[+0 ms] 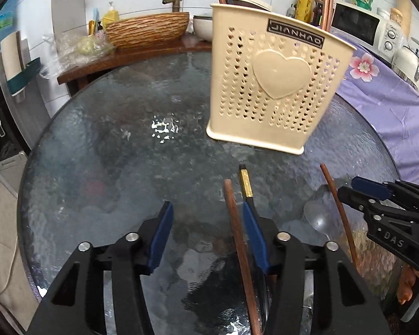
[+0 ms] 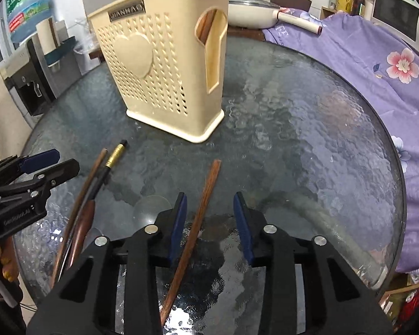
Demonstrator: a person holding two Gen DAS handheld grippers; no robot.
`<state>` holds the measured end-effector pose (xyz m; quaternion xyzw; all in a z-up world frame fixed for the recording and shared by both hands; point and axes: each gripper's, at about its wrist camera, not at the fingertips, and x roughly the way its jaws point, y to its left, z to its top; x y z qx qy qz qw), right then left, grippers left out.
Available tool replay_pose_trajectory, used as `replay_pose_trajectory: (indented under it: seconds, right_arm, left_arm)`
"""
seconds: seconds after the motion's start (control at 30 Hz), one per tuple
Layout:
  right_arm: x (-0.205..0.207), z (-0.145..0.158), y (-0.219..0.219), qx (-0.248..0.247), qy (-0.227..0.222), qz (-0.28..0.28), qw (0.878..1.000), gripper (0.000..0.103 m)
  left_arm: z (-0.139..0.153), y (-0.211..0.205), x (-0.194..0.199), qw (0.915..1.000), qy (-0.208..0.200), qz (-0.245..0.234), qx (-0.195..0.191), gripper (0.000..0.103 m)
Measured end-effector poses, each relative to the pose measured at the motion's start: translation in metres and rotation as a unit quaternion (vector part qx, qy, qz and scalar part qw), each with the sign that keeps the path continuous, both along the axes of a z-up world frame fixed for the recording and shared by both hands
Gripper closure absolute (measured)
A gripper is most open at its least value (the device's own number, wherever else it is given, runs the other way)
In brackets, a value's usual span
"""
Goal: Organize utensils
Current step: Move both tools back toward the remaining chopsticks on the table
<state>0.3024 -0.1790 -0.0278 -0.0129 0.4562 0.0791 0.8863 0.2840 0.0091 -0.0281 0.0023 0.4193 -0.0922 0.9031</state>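
A cream perforated utensil holder [image 1: 273,83] with a heart on its side stands on the round glass table [image 1: 120,150]; it also shows in the right wrist view [image 2: 164,75], with wooden chopsticks [image 2: 208,26] inside. My left gripper [image 1: 206,237] is open above a brown chopstick [image 1: 237,240] and a black, gold-banded chopstick [image 1: 245,184] lying on the glass. My right gripper [image 2: 209,223] is open over another brown chopstick [image 2: 198,223], which lies between its fingers. A clear plastic spoon [image 1: 317,217] lies between the two groups.
A purple floral cloth [image 2: 371,64] covers the surface right of the table. A wooden basin [image 1: 148,29], bowls and a microwave [image 1: 360,23] stand behind. A water dispenser [image 2: 28,83] stands at the left. The table's near edge is close under both grippers.
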Motion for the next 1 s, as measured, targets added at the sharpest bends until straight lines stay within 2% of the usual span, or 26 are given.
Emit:
replay_pose_trajectory:
  seconds: [0.6,0.83,1.0]
  right_arm:
    - [0.002,-0.013,0.009,-0.021,0.007,-0.002,1.000,0.072]
    - [0.008,-0.012,0.016,-0.024,0.009,-0.004,1.000,0.080]
    - [0.014,-0.012,0.018,-0.022,0.010,-0.008,1.000,0.085]
  left_arm:
    - [-0.014,-0.022,-0.001,0.9992,0.016,-0.024,0.029,0.074]
    - [-0.018,-0.028,0.004,0.9983,0.018,-0.028,0.047,0.080]
    - [-0.017,-0.033,0.012,0.9977,0.019,-0.032,0.057,0.089]
